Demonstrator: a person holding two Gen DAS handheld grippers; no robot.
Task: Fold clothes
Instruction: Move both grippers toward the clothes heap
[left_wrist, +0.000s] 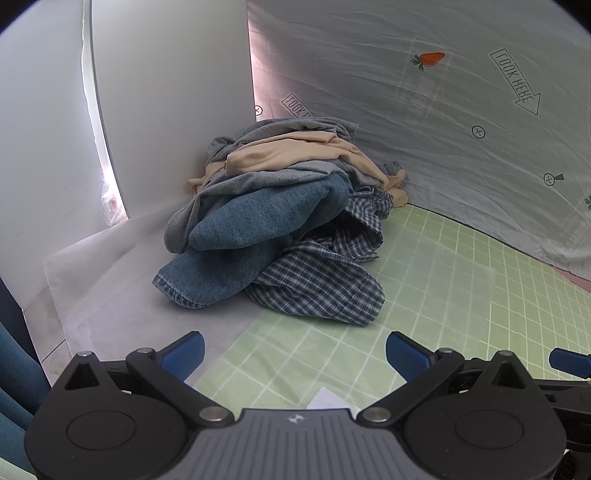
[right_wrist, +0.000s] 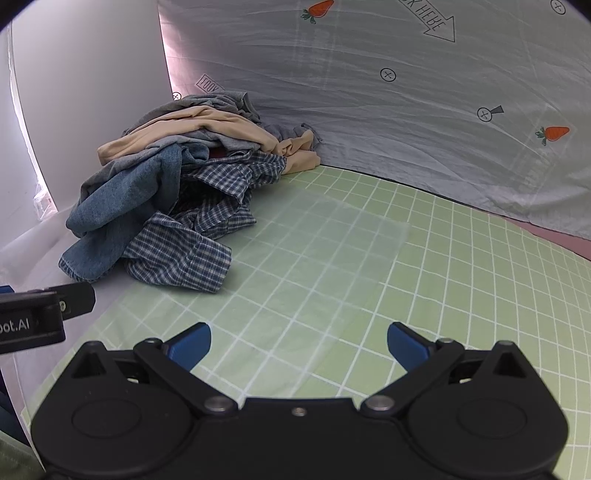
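1. A heap of unfolded clothes (left_wrist: 280, 218) lies in the far left corner of the work surface, pressed against a white wall panel (left_wrist: 166, 92) and a hanging grey sheet (left_wrist: 424, 129)
2. At the front of the heap, a blue-and-white checked shirt (left_wrist: 321, 284) spills forward onto the green grid mat (left_wrist: 424, 314)
3. Just left of the shirt, a blue denim garment (left_wrist: 236, 240) lies crumpled, its stitched hem resting on a sheet of white paper (left_wrist: 122, 295) that covers the left part of the surface
4. Higher in the heap sit a beige garment (left_wrist: 288, 155) and grey knit fabric (left_wrist: 291, 127), layered over one another
5. The grey sheet behind is printed with orange carrots (left_wrist: 430, 59), small crossed circles and arrows holding mirrored lettering
6. The left gripper (left_wrist: 295, 350) hangs low over the near edge of the mat, its blue-padded fingers spread wide with nothing between them
7. The right gripper (right_wrist: 299, 341) is beside it, over bare mat, likewise spread wide and holding nothing
8. Both grippers are well apart from the clothes
9. A translucent rectangular film (right_wrist: 332, 251) lies flat on the mat to the right of the heap
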